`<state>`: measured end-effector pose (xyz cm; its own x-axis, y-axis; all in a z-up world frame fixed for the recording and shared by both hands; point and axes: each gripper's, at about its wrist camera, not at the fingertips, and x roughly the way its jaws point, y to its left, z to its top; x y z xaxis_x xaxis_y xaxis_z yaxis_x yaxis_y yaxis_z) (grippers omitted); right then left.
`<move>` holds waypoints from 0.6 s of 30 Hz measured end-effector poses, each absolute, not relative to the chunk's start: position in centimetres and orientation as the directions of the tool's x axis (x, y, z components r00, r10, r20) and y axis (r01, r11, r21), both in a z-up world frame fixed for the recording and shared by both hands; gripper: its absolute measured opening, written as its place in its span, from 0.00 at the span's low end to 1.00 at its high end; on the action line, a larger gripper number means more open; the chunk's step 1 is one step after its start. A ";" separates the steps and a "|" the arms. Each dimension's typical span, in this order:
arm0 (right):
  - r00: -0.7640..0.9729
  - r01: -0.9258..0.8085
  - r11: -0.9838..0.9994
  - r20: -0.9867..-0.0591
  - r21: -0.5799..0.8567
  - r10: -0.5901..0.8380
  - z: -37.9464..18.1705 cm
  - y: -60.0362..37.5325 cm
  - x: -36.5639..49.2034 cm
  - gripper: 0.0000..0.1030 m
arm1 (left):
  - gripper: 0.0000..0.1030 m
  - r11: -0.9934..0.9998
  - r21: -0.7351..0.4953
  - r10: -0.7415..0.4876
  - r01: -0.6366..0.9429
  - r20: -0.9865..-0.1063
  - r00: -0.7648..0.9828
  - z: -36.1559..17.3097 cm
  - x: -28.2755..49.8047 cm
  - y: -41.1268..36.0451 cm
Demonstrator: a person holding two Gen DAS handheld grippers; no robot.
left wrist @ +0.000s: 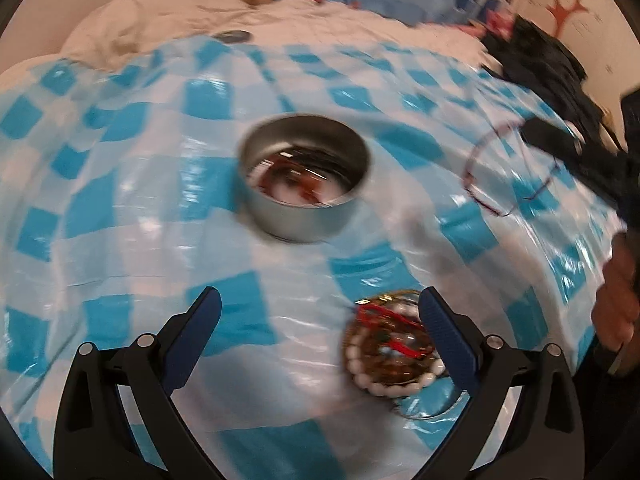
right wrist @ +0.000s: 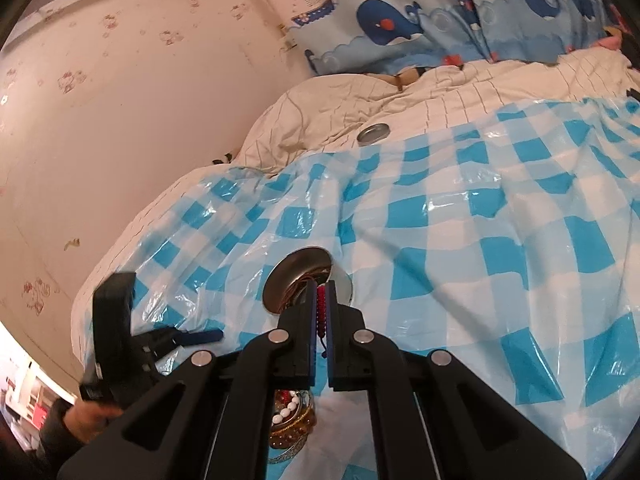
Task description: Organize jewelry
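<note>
A round metal tin (left wrist: 305, 178) stands open on the blue-and-white checked plastic sheet (left wrist: 132, 184) with some jewelry inside; it also shows in the right wrist view (right wrist: 300, 280). A pile of bracelets (left wrist: 390, 344), white beads, brown beads and red cord, lies by my left gripper's right finger. My left gripper (left wrist: 320, 312) is open and empty above the sheet. My right gripper (right wrist: 320, 292) is shut on a dark red beaded string (right wrist: 320, 308), which hangs as a thin loop (left wrist: 508, 168) in the left wrist view. The pile shows under it (right wrist: 290, 416).
The sheet covers a bed with a cream quilt (right wrist: 360, 100). The tin's lid (right wrist: 374, 133) lies on the quilt beyond the sheet. A whale-print curtain (right wrist: 440, 20) hangs at the back. The wall (right wrist: 120, 100) is on the left. Dark clothing (left wrist: 536, 60) lies at right.
</note>
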<state>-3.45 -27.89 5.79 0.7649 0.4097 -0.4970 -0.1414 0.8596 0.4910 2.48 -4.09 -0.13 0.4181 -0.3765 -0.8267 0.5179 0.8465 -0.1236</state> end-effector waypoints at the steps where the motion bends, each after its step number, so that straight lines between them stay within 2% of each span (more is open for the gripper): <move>1: 0.762 -0.144 0.858 -0.498 0.492 0.413 5.7 -27.9 -3.5 0.04 | 0.92 0.842 -0.109 -0.368 0.528 -0.832 0.415 -0.5 2.3 -4.7; 5: 0.756 -0.160 0.864 -0.503 0.478 0.418 5.9 -27.5 -3.7 0.04 | 0.92 0.842 -0.059 -0.341 0.536 -0.828 0.445 -1.3 2.0 -6.2; 7: 0.755 -0.165 0.867 -0.505 0.470 0.417 5.9 -27.3 -3.7 0.04 | 0.82 0.828 -0.073 -0.371 0.555 -0.814 0.447 -1.5 1.7 -6.6; 9: 0.753 -0.168 0.868 -0.508 0.467 0.419 5.8 -27.2 -3.6 0.04 | 0.43 0.818 -0.088 -0.374 0.569 -0.833 0.409 -2.0 1.9 -7.0; 10: 0.752 -0.168 0.868 -0.509 0.468 0.420 5.8 -27.2 -3.6 0.04 | 0.33 0.814 -0.095 -0.371 0.574 -0.845 0.386 -2.3 2.0 -7.1; 11: 0.751 -0.167 0.867 -0.509 0.469 0.420 5.8 -27.2 -3.6 0.04 | 0.16 0.808 -0.089 -0.366 0.583 -0.851 0.377 -2.5 1.9 -7.1; 12: 0.749 -0.166 0.866 -0.511 0.471 0.422 5.8 -27.2 -3.6 0.04 | 0.09 0.803 -0.084 -0.365 0.589 -0.852 0.375 -2.5 1.7 -7.1; 14: 0.748 -0.166 0.866 -0.512 0.473 0.423 5.7 -27.2 -3.6 0.04 | 0.03 0.796 -0.087 -0.372 0.599 -0.850 0.372 -2.1 1.5 -6.8; 18: 0.748 -0.170 0.869 -0.513 0.465 0.421 5.6 -27.0 -3.6 0.04 | 0.03 0.791 -0.134 -0.419 0.597 -0.829 0.370 -1.1 1.7 -5.8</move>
